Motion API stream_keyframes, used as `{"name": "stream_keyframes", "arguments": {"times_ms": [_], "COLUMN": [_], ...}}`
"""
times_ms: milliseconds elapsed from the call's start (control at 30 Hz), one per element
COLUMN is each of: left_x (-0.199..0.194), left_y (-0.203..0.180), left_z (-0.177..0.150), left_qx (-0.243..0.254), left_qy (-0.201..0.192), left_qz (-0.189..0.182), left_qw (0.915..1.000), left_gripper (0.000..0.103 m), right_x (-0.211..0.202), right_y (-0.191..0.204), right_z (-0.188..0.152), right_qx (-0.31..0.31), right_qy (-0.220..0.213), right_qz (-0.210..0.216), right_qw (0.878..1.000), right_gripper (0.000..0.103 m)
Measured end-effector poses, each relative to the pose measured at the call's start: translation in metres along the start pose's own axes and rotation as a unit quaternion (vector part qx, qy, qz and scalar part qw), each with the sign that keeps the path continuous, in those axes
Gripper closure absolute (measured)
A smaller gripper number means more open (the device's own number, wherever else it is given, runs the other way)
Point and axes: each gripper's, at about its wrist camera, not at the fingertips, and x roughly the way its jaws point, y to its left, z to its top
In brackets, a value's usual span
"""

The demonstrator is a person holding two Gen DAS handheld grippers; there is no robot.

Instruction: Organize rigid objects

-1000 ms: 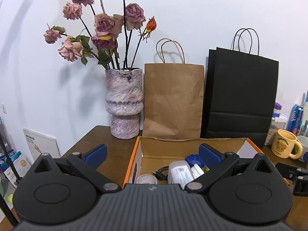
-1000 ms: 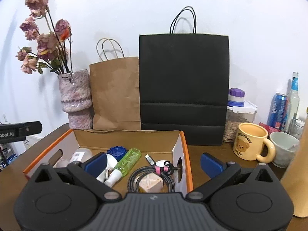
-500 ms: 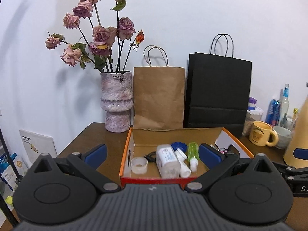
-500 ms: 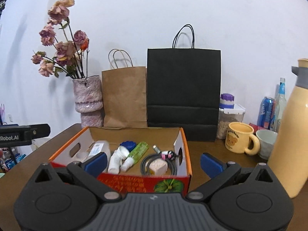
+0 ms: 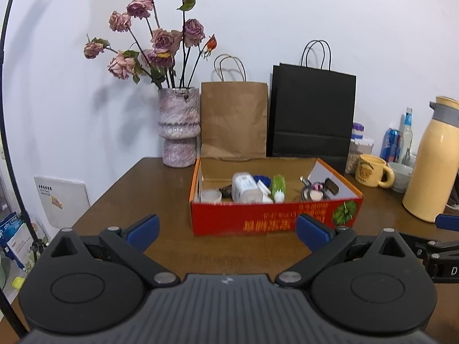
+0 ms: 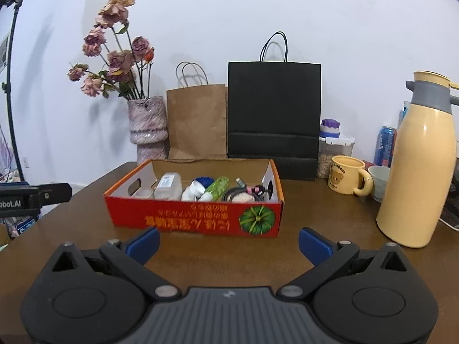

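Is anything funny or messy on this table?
The writing on the red box front is upside down. The roses in the vase look dried and drooping. Nothing is spilled or tipped over.

Box (image 6: 198,221): red front, orange text, green pumpkin print, orange rim. Behind box: mottled pink-purple vase (image 6: 147,127), brown bag (image 6: 196,121), black bag (image 6: 274,114). Right of box: yellow bear mug (image 6: 345,179), cream jug (image 6: 420,172) with grey collar.

Both wrist cameras sit low over the desk (image 5: 172,177), side by side, facing the wall, sharing the red box (image 5: 272,218) (image 6: 198,220) just ahead and the bags behind.
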Motion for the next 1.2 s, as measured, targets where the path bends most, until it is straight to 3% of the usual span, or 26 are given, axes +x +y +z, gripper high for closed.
{"name": "stream_keyframes", "arguments": {"times_ms": [500,1200], "left_x": [-0.035,-0.036], "left_y": [0.004,0.003], "left_z": [-0.037,-0.039], "left_qx": [0.002,0.002], "left_qy": [0.023,0.025], "left_qz": [0.000,-0.001], "left_qw": [0.9997,0.9997], "left_gripper": [0.000,0.000], "right_x": [-0.036,-0.039], "right_y": [0.008,0.009], "right_z": [-0.032,-0.033], "right_qx": [0.004,0.001], "right_qy": [0.014,0.012], "right_qz": [0.007,0.008], "right_qw": [1.000,1.000], "right_gripper": [0.000,0.000]}}
